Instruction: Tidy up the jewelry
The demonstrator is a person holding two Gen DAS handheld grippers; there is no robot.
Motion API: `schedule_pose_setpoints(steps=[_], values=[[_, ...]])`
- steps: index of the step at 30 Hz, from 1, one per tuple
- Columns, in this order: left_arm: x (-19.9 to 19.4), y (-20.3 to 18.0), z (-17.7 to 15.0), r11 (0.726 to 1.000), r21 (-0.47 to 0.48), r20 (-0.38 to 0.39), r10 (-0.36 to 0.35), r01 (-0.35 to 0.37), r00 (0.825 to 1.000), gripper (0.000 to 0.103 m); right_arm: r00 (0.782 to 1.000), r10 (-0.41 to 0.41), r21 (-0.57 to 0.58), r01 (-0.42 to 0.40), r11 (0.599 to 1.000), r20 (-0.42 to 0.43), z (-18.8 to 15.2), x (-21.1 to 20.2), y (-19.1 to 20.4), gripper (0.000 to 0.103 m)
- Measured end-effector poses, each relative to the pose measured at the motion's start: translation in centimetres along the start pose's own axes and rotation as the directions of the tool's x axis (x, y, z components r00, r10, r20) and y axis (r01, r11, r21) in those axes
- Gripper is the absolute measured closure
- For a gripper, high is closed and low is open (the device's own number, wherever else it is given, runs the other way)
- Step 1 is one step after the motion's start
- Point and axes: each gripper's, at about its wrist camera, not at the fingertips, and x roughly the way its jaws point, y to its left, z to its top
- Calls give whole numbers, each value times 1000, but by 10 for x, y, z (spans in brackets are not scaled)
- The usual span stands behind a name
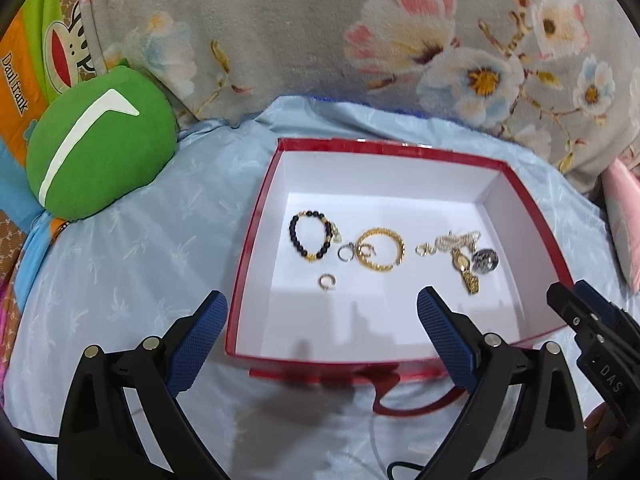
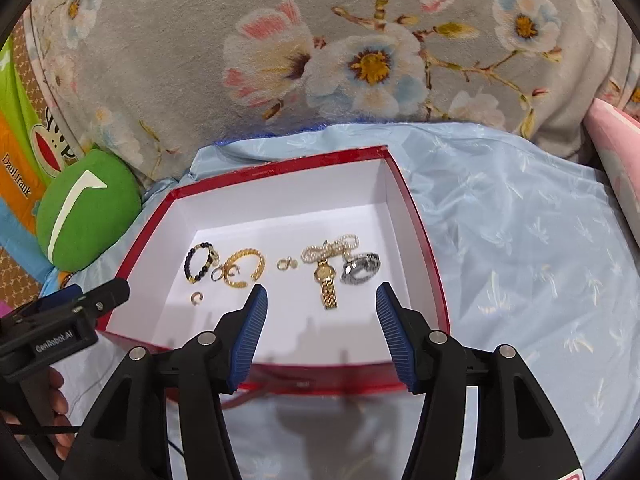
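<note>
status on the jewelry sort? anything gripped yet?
Done: all visible pieces already lie in the red box: beaded bracelet, gold bangle, small rings, pearl bow, gold watch, silver watch.
In hand: nothing. Left tool and right tool are both open, at the box's near edge.
Left: the bow and watches bunch together; the bangle overlaps a ring. Spreading these likely remains.

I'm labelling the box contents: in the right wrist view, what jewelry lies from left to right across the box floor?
Black bead bracelet → gold chain bangle → small gold clasp → gold watch → silver watch.
</note>
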Motion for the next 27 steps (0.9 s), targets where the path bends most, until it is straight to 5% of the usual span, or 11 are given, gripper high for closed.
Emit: schedule_pose_setpoints(steps=[13, 17, 27], values=[[28, 7, -19, 995, -11, -82, 96, -98, 992, 10, 998, -68, 16, 68, 998, -13, -3, 8, -6, 39], [37, 18, -20, 997, -64, -107, 42, -49, 993, 10, 997, -73, 17, 74, 997, -25, -3, 14, -5, 39], [34, 19, -21, 997, -63, -100, 46, -52, 994, 10, 993, -92, -4, 92, 996, -68, -9, 28, -2, 39]])
